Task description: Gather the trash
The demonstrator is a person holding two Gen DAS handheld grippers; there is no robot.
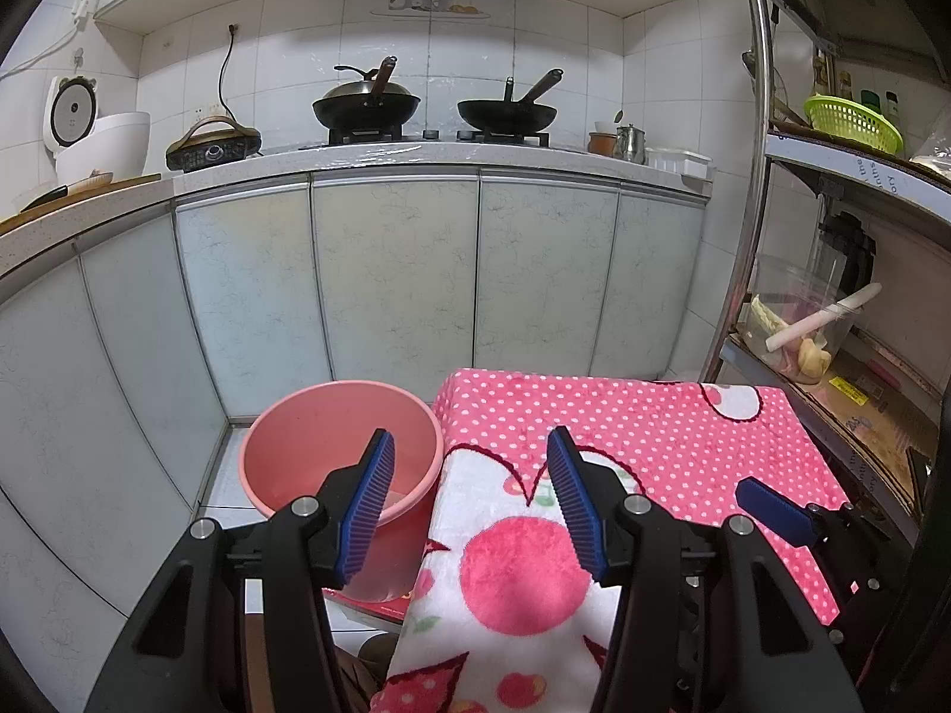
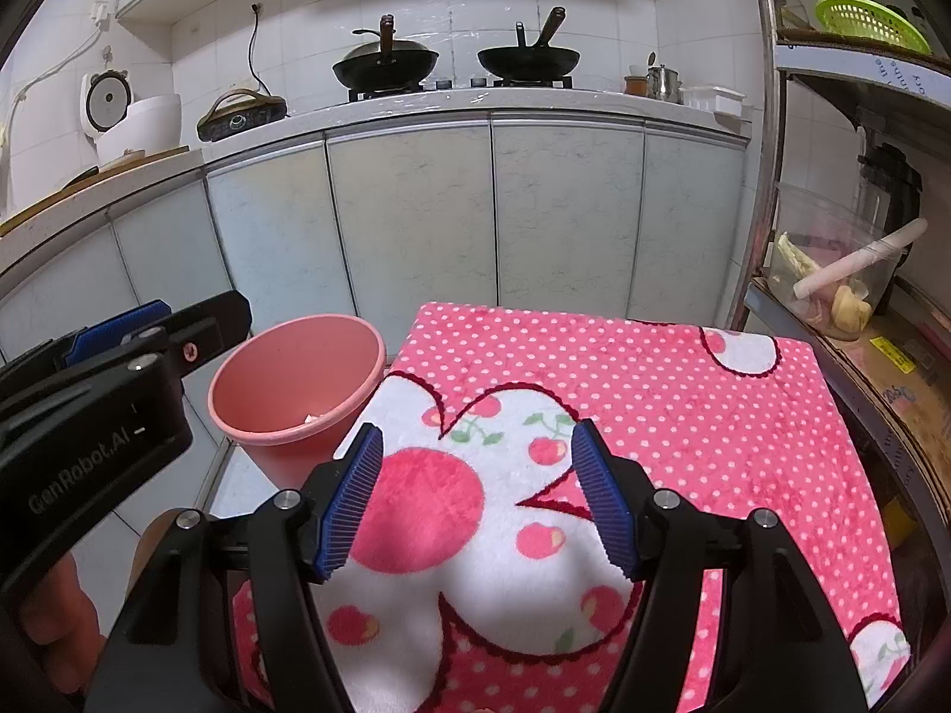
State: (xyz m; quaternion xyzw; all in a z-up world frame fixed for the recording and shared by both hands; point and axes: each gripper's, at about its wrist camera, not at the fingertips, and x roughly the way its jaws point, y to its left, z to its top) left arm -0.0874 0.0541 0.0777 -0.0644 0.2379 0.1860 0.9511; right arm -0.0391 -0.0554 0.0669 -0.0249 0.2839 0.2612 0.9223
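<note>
A pink plastic bucket (image 1: 321, 434) stands on the floor at the left edge of a small table draped in a pink dotted cherry cloth (image 1: 654, 434). In the right wrist view the bucket (image 2: 279, 380) holds a small pale scrap (image 2: 311, 417) near its front rim. My left gripper (image 1: 472, 505) is open with nothing between its blue pads, one finger over the bucket and the other over the cloth. My right gripper (image 2: 475, 496) hovers open and empty above the cloth (image 2: 683, 416). No loose trash shows on the cloth.
Pale cabinet doors (image 1: 392, 273) run under a counter with two black woks (image 1: 365, 104), a rice cooker (image 1: 95, 131) and an electric pan. A metal shelf rack (image 1: 856, 321) on the right holds a green basket (image 1: 853, 122) and a clear tub. A hand (image 2: 65, 618) holds the left gripper.
</note>
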